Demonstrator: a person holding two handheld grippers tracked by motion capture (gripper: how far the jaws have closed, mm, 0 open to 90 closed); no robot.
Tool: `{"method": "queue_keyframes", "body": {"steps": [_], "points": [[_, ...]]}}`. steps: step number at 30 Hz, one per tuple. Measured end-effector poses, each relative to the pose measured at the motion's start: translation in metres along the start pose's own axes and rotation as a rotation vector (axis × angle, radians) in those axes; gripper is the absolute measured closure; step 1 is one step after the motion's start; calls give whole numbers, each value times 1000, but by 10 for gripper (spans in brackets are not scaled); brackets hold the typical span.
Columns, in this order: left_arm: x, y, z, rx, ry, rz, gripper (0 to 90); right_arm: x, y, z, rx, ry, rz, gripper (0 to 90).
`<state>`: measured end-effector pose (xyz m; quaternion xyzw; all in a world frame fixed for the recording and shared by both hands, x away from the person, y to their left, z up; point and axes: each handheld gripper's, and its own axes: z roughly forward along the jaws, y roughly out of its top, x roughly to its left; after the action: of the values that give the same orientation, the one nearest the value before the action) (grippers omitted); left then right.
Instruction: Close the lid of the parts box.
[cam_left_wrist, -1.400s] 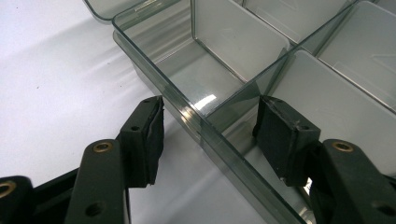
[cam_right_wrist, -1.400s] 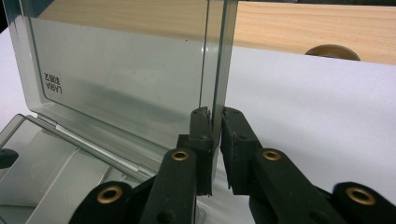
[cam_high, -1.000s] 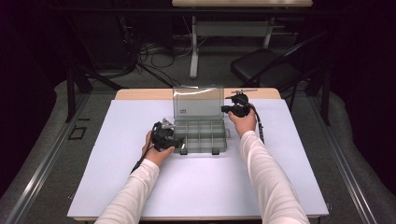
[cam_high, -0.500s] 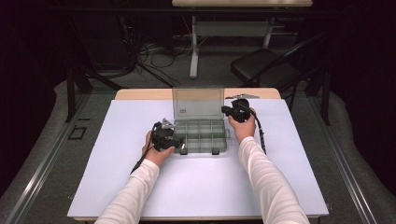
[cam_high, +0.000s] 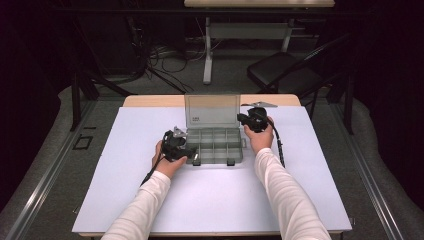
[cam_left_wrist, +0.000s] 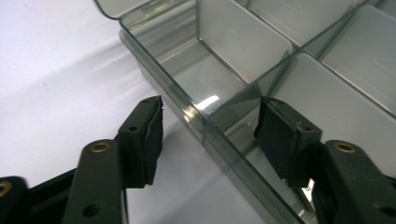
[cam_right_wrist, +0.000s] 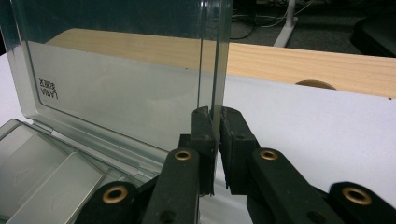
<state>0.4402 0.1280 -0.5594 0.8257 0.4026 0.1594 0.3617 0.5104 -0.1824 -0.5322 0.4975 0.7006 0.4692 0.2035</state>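
A clear plastic compartment box (cam_high: 215, 145) lies open mid-table, its lid (cam_high: 212, 110) standing upright at the back. My left gripper (cam_high: 192, 156) is at the box's front left corner. In the left gripper view its jaws (cam_left_wrist: 212, 123) straddle the box's side wall (cam_left_wrist: 187, 109). The pads stand clear of the wall and have just been opening. My right gripper (cam_high: 241, 119) is at the lid's right edge. The right gripper view shows it (cam_right_wrist: 214, 121) shut on that thin edge of the lid (cam_right_wrist: 116, 93). The compartments look empty.
The box rests on a white mat (cam_high: 215, 200) that covers a wooden table (cam_high: 150, 101). Two black latches (cam_high: 230, 161) stick out at the box's front edge. Beyond the table stand a dark chair (cam_high: 285, 75) and a second desk's leg (cam_high: 207, 55), with cables on the floor.
The right hand has shifted slightly toward the person, still holding the lid's edge. The left hand has stayed at the box's corner.
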Motion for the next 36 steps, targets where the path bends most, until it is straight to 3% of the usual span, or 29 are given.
{"method": "queue_keyframes", "body": {"steps": [6, 12, 18, 22, 26, 32, 36], "points": [[3, 6, -14, -40, -5, -37, 346, 0, 0, 0, 0, -2, -4, 852], [8, 17, -24, -70, 3, -48, 336, 1, 0, 0, -3, -4, -2, 852], [16, 35, -35, -91, -28, -68, 344, 0, -1, 0, -3, -3, -2, 852], [21, 49, -40, -91, -25, -84, 345, 0, -1, 0, -4, -3, -3, 852], [25, 62, -44, -83, 8, -82, 344, 0, -1, 0, -4, -2, -1, 852], [35, 83, -47, -112, -23, -111, 345, 0, -1, 0, -4, -2, -2, 852], [43, 98, -52, -127, -5, -120, 346, 0, -1, 0, -5, -2, -2, 852]]}}
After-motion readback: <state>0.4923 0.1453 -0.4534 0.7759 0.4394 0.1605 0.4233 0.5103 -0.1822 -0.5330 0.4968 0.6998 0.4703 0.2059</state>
